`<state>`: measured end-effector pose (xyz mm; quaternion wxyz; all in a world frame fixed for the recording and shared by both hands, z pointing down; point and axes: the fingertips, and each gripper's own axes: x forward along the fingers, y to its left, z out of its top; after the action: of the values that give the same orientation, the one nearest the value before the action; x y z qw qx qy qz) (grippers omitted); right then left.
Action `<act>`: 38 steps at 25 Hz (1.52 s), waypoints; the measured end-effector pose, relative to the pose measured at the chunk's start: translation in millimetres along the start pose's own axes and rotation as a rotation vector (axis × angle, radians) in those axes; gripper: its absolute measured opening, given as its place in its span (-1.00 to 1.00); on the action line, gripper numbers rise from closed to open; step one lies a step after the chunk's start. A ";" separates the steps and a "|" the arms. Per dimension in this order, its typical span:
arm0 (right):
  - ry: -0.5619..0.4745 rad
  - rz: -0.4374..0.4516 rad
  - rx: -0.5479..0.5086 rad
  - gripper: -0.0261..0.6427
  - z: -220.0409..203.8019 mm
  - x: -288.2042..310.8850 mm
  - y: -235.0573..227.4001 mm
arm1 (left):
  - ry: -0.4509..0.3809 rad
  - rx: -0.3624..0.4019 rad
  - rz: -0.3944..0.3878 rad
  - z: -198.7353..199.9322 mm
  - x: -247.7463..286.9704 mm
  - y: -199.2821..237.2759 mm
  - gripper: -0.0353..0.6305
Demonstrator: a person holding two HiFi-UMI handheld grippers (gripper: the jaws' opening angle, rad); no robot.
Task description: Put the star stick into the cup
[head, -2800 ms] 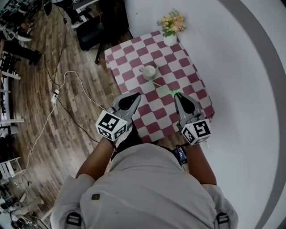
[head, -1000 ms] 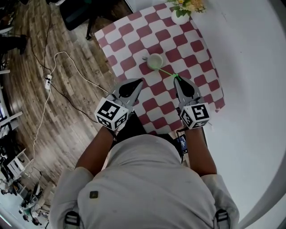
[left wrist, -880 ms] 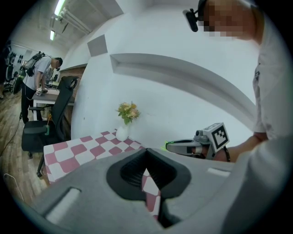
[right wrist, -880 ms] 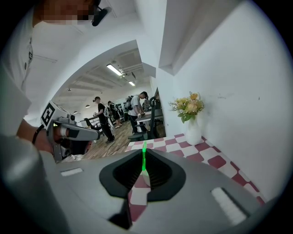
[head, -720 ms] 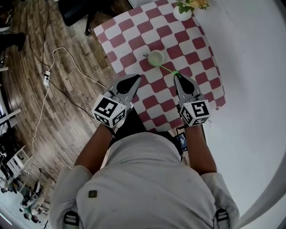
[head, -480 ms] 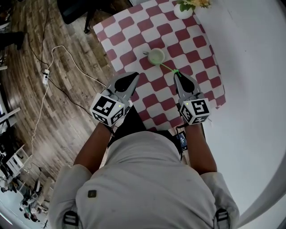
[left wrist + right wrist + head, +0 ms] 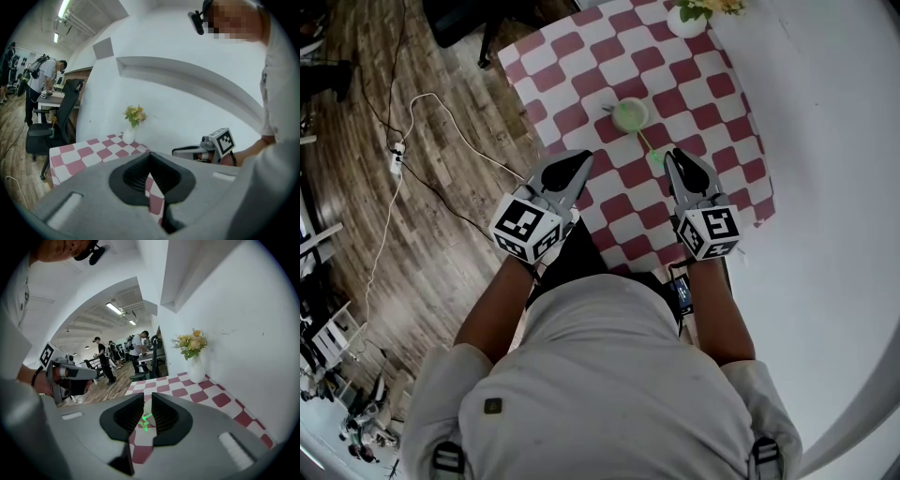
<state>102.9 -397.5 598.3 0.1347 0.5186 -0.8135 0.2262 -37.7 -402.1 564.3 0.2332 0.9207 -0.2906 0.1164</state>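
A pale green cup (image 7: 630, 114) stands on the red-and-white checked table (image 7: 581, 56). The thin green star stick (image 7: 645, 141) slants from the cup toward me, its star end (image 7: 656, 157) low over the cloth just left of my right gripper (image 7: 676, 156). In the right gripper view the jaws stand slightly apart (image 7: 147, 401), and the stick (image 7: 146, 420) and the cup show through the gap, untouched. My left gripper (image 7: 583, 157) hovers at the table's left part, shut and empty, its tips meeting (image 7: 150, 157).
A white vase of flowers (image 7: 689, 19) stands at the table's far corner, by the white wall. Left of the table is wooden floor with a white cable (image 7: 422, 112) and a dark chair (image 7: 459, 19). People stand far off in the room (image 7: 40, 89).
The stick's star end was at the right gripper's tip; now it is free, just left of the tip, its other end in the cup. The left gripper has hardly moved.
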 end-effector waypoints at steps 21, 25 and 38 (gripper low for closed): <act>-0.082 0.038 -0.064 -0.79 6.3 -80.9 40.2 | -0.077 0.068 0.010 7.0 -47.1 -78.4 -0.88; -0.109 0.051 -0.076 -0.83 8.2 -107.7 51.6 | -0.088 0.081 0.011 2.2 -60.3 -104.7 -0.88; -0.226 0.085 -0.144 -0.89 24.2 -188.9 73.0 | -0.178 0.188 0.026 18.0 -89.8 -186.3 -0.88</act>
<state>117.7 -235.6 475.1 0.0693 0.4950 -0.8587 0.1131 1.3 -233.4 449.9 0.1176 0.9414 -0.3097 0.0640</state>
